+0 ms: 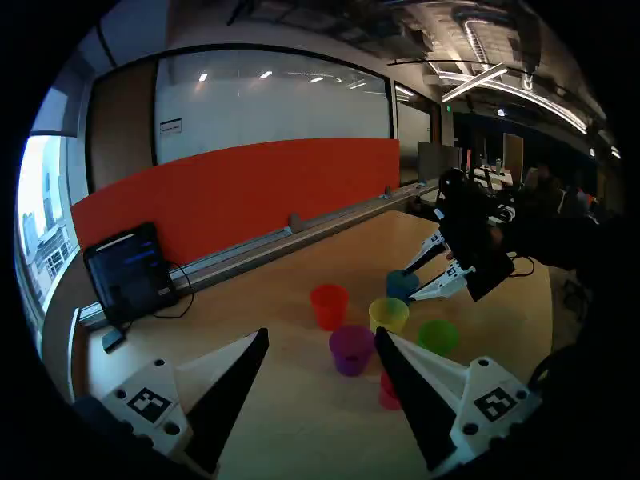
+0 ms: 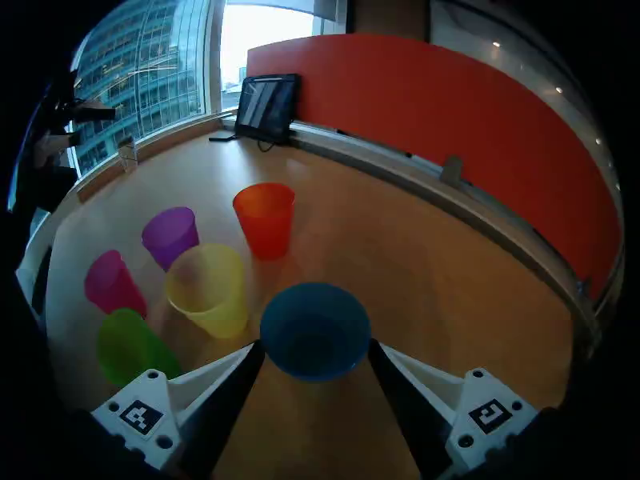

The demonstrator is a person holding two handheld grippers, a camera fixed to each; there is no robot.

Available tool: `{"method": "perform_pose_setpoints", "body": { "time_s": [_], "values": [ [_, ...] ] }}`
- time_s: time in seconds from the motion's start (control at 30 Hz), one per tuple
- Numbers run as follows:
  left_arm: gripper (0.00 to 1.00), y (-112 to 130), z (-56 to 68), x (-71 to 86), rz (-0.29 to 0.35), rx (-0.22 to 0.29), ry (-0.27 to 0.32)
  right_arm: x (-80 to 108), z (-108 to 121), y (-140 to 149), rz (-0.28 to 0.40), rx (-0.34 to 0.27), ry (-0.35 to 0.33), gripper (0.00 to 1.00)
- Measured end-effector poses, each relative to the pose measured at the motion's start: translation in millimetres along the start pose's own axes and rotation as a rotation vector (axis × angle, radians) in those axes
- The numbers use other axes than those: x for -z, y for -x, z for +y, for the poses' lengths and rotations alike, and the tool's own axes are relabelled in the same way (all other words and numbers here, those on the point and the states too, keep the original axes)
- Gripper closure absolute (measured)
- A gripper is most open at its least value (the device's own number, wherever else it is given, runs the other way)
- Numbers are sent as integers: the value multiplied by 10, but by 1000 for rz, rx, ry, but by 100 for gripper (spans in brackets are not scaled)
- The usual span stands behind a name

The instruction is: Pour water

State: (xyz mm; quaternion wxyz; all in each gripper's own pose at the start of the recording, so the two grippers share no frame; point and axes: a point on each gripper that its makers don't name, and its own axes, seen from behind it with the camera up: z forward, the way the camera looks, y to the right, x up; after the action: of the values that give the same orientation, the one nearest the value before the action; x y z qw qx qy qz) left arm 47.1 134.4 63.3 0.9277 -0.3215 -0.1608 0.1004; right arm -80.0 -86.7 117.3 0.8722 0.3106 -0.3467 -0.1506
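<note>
The right gripper point(image 2: 314, 344) has its fingers spread wide, with the blue cup point(image 2: 314, 332) between the tips. The cup's rim meets both fingers, but I cannot tell whether they press on it. The left gripper point(image 1: 320, 330) is equally wide open, holds nothing and hangs above the tabletop point(image 2: 416, 264).

The blue cup is smooth, tapered plastic (translucent, like its neighbours) and stands mid-tabletop on pale wood grain. Beside it cluster a yellow cup point(image 2: 206, 288), a red cup point(image 2: 264, 220), a purple cup point(image 2: 170, 236), a pink cup point(image 2: 112, 282) and a green cup point(image 2: 128, 348). All are upright. A dark slab-shaped device point(image 2: 268, 104) leans at the tabletop's far edge, by a matte orange panel point(image 2: 448, 112).
</note>
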Motion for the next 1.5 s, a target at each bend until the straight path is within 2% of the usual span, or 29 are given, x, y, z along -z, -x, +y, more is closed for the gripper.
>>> {"method": "perform_pose_setpoints", "body": {
  "time_s": [0.4,0.6,0.83,1.1,1.5],
  "values": [
    [1,46,-9,-14,-11,3,-3,-153,-19,-80,11,-10,-22,0],
    [1,64,-1,-17,-15,-1,-1,-151,-4,-66,12,1,-15,6],
    [1,95,22,-21,-21,-4,0,-123,23,-96,31,1,0,7],
    [1,109,87,-20,-24,-8,7,115,54,-269,92,-10,17,7],
    [1,154,258,-36,-32,-20,37,727,-14,-647,237,19,40,7]
  ]
}}
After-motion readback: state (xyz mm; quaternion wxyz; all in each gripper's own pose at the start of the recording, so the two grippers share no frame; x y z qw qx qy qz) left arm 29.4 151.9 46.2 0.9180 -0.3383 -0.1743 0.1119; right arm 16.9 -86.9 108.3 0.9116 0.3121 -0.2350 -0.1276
